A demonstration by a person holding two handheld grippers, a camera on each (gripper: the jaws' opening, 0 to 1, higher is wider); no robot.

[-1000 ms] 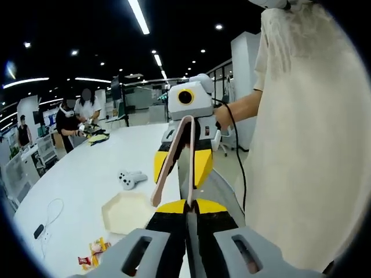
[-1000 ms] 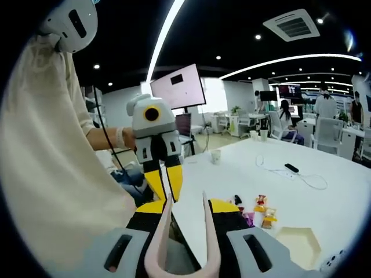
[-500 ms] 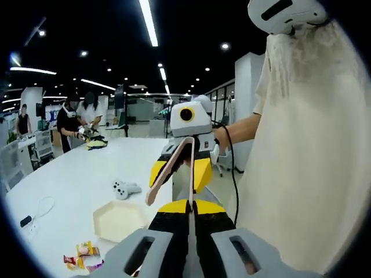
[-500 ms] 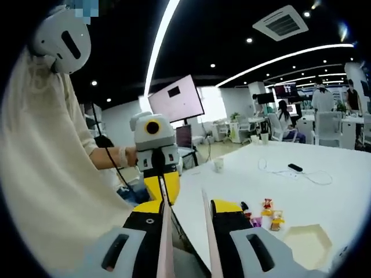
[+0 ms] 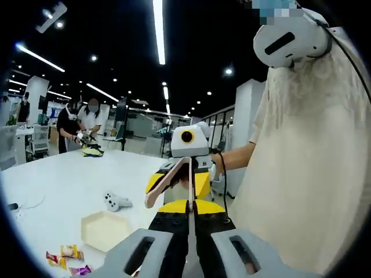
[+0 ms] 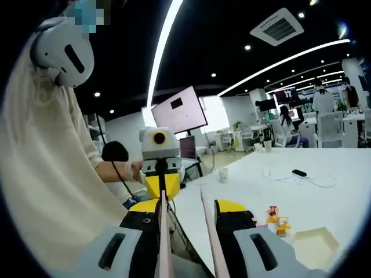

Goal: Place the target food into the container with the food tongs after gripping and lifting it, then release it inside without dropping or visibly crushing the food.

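Observation:
My right gripper [image 6: 185, 231] is shut on pink food tongs [image 6: 207, 234], whose two arms rise apart between its jaws. Across from it, my left gripper [image 6: 157, 184] has its yellow jaws closed at the tip of the tongs' left arm. In the left gripper view, my left gripper [image 5: 189, 209] is shut with one thin arm of the tongs [image 5: 168, 180] running into the line between its jaws. The right gripper [image 5: 186, 145] faces it. A cream hexagonal container [image 5: 104, 229] [image 6: 314, 246] lies on the white table. Wrapped snack packets [image 5: 62, 255] [image 6: 277, 218] lie beside it.
A person in a cream shirt [image 5: 301, 185] with a white headset stands close behind the grippers. A white game controller [image 5: 116, 201], a paper cup [image 6: 223, 175] and a cable with a small dark device [image 6: 299, 172] rest on the table [image 5: 58, 185]. Other people work at far tables.
Both views have tilted and shifted, so the table sits lower. In the right gripper view the left gripper looks smaller and farther off. The tongs stay held.

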